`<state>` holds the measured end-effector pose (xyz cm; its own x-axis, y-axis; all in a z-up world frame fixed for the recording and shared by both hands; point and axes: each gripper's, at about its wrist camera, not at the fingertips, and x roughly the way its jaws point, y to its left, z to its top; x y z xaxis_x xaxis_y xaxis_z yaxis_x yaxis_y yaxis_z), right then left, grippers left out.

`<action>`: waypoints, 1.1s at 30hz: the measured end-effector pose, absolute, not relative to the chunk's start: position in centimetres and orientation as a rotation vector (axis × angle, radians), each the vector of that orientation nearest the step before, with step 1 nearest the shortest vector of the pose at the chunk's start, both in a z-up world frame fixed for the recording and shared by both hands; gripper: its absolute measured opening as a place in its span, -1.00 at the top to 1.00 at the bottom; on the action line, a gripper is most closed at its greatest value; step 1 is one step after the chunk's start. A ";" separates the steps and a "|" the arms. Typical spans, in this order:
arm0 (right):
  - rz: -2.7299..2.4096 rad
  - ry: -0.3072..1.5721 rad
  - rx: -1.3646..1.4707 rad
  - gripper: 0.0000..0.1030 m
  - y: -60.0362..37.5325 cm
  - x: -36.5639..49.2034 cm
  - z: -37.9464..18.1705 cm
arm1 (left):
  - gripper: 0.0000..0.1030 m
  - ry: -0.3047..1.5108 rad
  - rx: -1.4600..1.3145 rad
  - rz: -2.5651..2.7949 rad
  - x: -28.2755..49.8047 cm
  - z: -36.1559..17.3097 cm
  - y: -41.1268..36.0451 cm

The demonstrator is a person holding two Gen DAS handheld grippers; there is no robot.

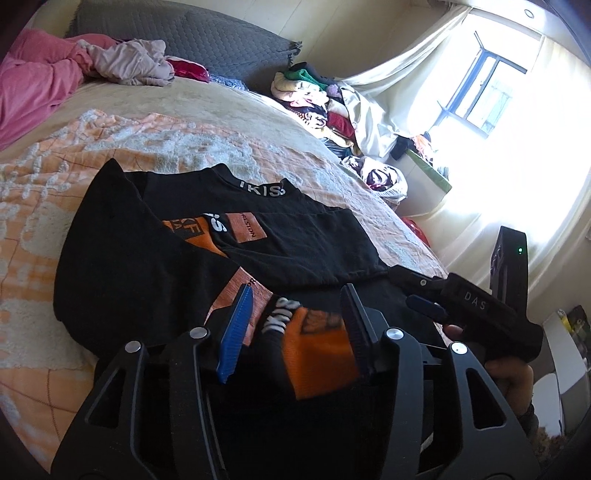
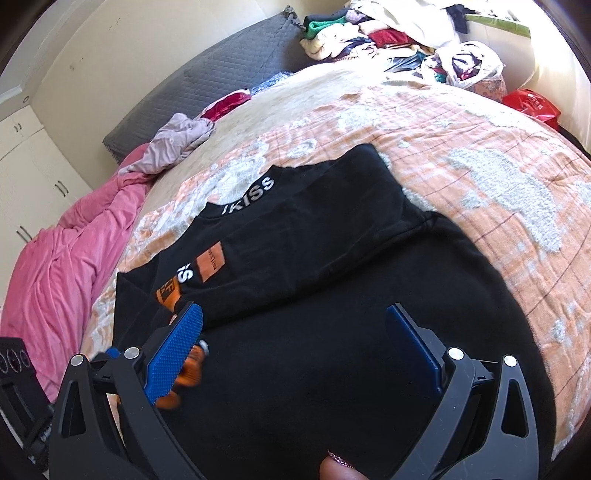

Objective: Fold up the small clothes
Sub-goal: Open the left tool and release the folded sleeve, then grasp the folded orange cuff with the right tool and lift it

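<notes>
A black top with orange patches and white "IKISS" lettering on its collar lies on the bed, both sleeves folded in over the body; it also shows in the right wrist view. My left gripper is open at the top's near hem, with an orange and black fold bunched between its fingers. My right gripper is open wide just above the black fabric at the near edge. The right gripper also shows at the right of the left wrist view.
An orange and white bedspread covers the bed. A pink blanket and a mauve garment lie to the left. A grey pillow is at the head. A pile of clothes stands at the far side by the window.
</notes>
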<state>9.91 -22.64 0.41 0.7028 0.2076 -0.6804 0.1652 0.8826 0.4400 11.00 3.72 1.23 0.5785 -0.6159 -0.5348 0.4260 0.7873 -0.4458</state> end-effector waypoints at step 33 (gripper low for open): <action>0.211 0.914 0.237 0.34 -12.3 9.3 -1.7 | -0.44 0.710 -0.257 -0.306 11.9 1.7 9.3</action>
<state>9.27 -12.28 -1.71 0.5932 0.2800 -0.7548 -0.0800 0.9534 0.2908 11.86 9.33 1.74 0.7176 -0.3594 -0.5966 0.1866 0.9245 -0.3325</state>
